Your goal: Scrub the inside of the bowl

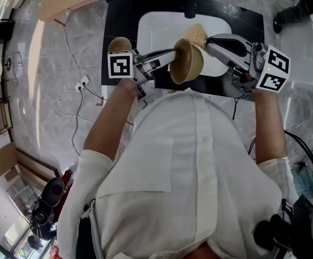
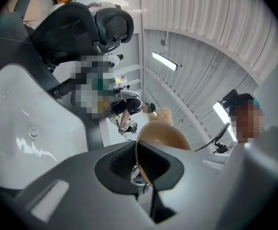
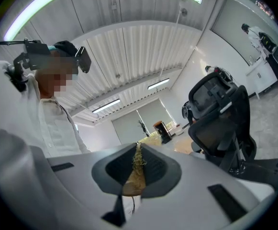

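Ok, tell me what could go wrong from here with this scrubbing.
The left gripper pinches the bowl only by its thin rim; scrubbing pressure could twist it loose over the white basin.
The right gripper holds the fibrous scrubber by a thin edge; it may pull out.

Your left gripper [image 1: 170,54] points level at the bowl [image 1: 188,63] from its left, jaws clamped on the rim. Your right gripper [image 1: 210,41] comes in level from the bowl's right, jaws pressed together on a fibrous scrubber [image 1: 197,34] by the bowl's far rim. Both forearms [image 1: 110,117] stretch forward, elbows bent.
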The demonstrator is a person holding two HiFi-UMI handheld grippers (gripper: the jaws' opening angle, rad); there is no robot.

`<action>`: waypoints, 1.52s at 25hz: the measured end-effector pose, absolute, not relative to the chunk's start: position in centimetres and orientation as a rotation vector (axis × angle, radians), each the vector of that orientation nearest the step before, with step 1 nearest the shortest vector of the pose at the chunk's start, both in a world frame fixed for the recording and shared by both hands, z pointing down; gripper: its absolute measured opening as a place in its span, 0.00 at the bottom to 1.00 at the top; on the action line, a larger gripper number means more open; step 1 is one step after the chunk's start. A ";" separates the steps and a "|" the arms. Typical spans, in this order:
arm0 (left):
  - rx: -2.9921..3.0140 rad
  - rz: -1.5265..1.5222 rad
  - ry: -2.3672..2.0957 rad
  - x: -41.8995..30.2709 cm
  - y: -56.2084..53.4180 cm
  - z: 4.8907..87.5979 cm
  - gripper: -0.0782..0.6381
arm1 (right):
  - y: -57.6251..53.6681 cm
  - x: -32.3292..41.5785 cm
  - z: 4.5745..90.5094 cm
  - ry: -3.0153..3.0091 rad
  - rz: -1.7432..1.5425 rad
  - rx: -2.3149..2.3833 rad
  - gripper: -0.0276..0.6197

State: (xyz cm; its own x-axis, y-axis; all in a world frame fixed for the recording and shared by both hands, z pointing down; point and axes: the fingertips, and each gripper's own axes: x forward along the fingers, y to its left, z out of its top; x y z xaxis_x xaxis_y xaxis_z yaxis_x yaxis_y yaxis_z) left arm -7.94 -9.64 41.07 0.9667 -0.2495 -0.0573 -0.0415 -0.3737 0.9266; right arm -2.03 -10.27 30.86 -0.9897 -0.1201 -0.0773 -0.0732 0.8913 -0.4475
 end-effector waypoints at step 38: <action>1.879 0.518 -1.019 -32.5 -31.6 57.8 0.13 | -5.9 -4.9 40.9 2.944 -0.937 -0.928 0.08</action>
